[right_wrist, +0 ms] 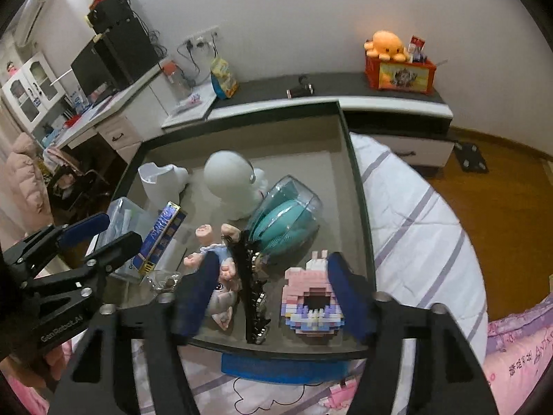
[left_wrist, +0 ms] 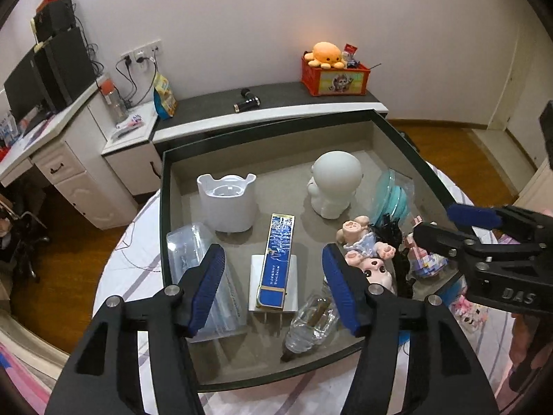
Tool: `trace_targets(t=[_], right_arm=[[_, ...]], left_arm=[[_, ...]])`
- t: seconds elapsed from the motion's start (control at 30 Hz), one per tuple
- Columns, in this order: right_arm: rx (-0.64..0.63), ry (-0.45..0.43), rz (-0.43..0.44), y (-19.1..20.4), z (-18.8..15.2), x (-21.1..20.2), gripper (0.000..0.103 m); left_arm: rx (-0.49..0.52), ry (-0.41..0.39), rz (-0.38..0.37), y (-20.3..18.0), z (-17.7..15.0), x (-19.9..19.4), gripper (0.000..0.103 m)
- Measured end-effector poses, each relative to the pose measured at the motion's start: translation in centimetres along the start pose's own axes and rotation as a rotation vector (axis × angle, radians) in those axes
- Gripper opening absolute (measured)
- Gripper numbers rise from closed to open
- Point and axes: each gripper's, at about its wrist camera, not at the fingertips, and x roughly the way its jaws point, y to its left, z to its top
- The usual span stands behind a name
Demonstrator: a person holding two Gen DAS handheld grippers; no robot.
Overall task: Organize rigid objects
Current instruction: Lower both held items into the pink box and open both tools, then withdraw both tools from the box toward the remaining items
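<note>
Clutter fills a shallow dark-rimmed tray (left_wrist: 162, 242) resting on a striped bedsheet (right_wrist: 414, 214). Open floor of the tray lies toward twelve o'clock, behind a white cup (left_wrist: 226, 200) and a white round-headed figurine (left_wrist: 333, 183); the near half is crowded.

Left gripper (left_wrist: 273, 287) hovers with fingers released, nothing between them. A blue and gold box (left_wrist: 276, 263) lies in the gap below, a clear plastic case (left_wrist: 193, 252) at nine o'clock, and a glass bottle (left_wrist: 311, 325) at five o'clock.

Right gripper (right_wrist: 273, 294) is also released, above the tray's near edge. A pink block model (right_wrist: 307, 297) sits just inside its right finger, a black hair claw (right_wrist: 252, 294) at centre, and a doll (right_wrist: 221, 266) by the left finger. A teal item in clear casing (right_wrist: 287, 214) lies at twelve o'clock.
</note>
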Motion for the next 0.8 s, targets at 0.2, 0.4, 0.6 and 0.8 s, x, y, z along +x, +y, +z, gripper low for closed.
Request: trace_targets(t=[0.2, 0.4, 0.6, 0.8], right_arm=[[-0.008, 0.0, -0.001, 0.3, 0.0, -0.5, 0.068], [0.015, 0.009, 0.009, 0.3, -0.2, -0.9, 0.068], [-0.002, -0.069, -0.013, 1.6, -1.7, -5.0, 0.068], [-0.019, -0.162, -0.057, 3.4, -4.9, -10.6, 0.078]], left_arm=[[-0.006, 0.002, 0.006, 0.0, -0.4, -0.2, 0.061], [0.009, -0.02, 0.002, -0.4, -0.8, -1.2, 0.061], [0.03, -0.092, -0.002, -1.2, -2.2, -5.3, 0.061], [0.045, -0.176, 0.009, -1.6, -5.0, -10.4, 0.061]])
